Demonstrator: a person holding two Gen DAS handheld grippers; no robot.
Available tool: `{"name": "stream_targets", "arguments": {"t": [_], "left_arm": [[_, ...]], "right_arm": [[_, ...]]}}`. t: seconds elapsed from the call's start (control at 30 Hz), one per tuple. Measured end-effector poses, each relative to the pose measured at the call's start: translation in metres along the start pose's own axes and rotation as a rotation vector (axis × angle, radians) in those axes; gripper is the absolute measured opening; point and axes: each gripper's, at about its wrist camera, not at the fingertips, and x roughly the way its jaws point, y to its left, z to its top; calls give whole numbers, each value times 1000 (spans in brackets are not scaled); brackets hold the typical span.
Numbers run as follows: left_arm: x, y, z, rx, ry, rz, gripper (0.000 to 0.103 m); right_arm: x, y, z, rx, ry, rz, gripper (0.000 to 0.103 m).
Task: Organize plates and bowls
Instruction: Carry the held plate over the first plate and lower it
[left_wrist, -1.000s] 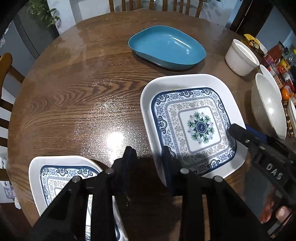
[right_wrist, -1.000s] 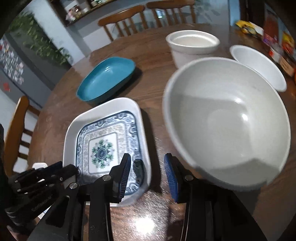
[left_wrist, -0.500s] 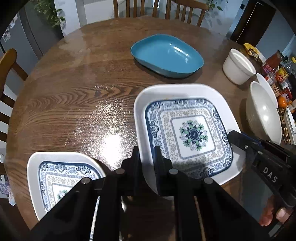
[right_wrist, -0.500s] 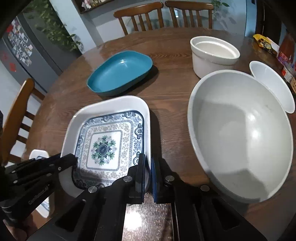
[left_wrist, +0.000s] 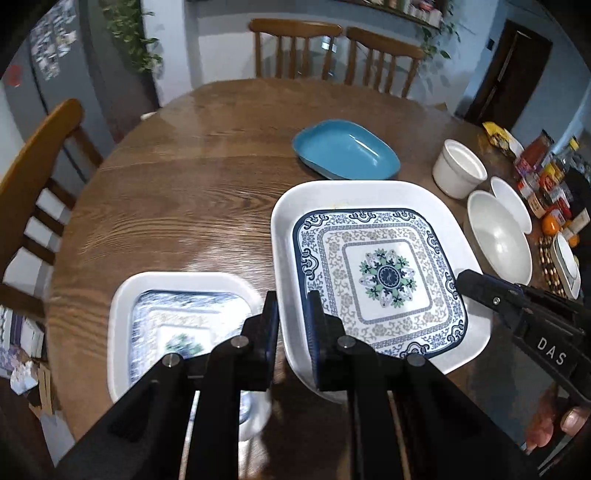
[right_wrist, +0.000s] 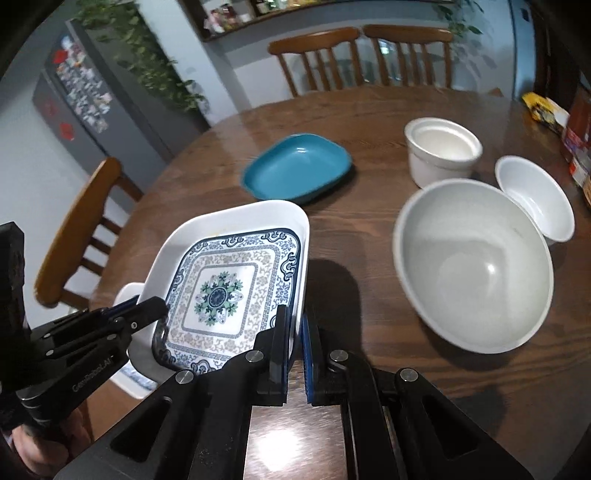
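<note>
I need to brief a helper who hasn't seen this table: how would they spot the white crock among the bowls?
On the round wooden table, look toward the far right side, just past the big white bowl. The white crock stands there, beside a small flared white bowl. Unlike its sloping neighbours, it has tall straight walls and a thick stepped rim.

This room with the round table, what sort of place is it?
Most likely a home dining area beside a kitchen. A round wooden table with wooden chairs carries dishes; a fridge covered in photos stands by the wall, and jars and packets of condiments crowd the table's edge.
</note>
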Motion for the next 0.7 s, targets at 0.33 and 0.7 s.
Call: {"name": "stream_targets", "arguments": {"t": [0.33,0.7], "left_arm": [[-36,67,-26,-128,-28,134,12],[-12,119,-51,-218,59,212,13]], "right_arm": [[18,71,-3,-121,44,127,9],[64,120,-30,-199,164,173,11]]}}
